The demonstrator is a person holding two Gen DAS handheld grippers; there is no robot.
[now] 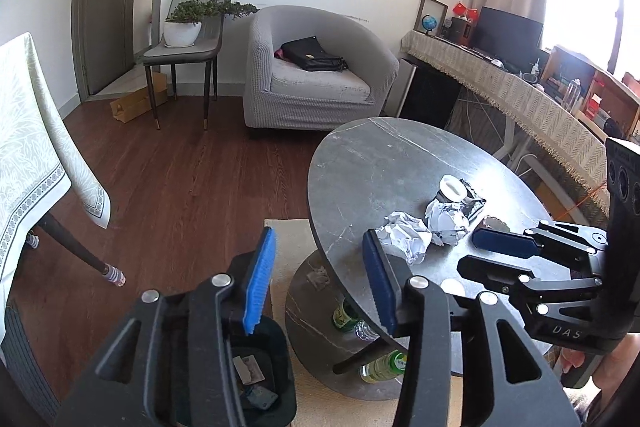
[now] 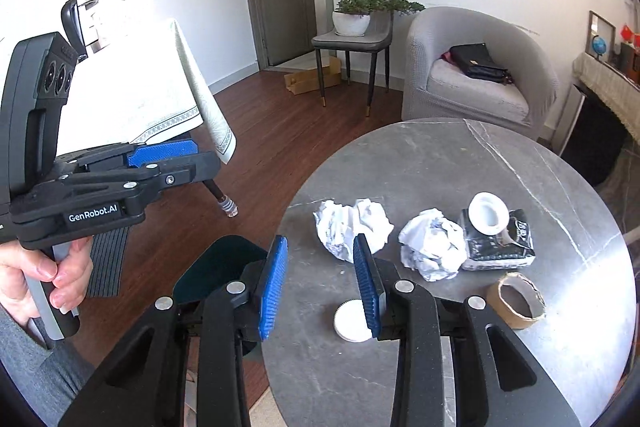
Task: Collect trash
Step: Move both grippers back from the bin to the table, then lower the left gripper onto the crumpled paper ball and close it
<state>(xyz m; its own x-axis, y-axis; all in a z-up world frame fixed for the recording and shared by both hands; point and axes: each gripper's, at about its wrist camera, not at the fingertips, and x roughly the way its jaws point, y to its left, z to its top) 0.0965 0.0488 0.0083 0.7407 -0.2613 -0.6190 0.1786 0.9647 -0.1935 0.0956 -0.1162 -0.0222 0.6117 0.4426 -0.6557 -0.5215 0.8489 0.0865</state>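
Note:
On the round grey marble table lie two crumpled white paper balls, a black packet with a white cup on it, a cardboard tape core and a white lid. My right gripper is open and empty, hovering above the table's near edge, over the lid and just short of the left paper ball. My left gripper is open and empty, above the dark trash bin beside the table. The paper balls also show in the left wrist view.
A grey armchair with a black bag stands behind the table. A chair with a potted plant is by the door. A cloth-covered table stands at left. Bottles lie on the table's lower shelf. A long desk runs along the right.

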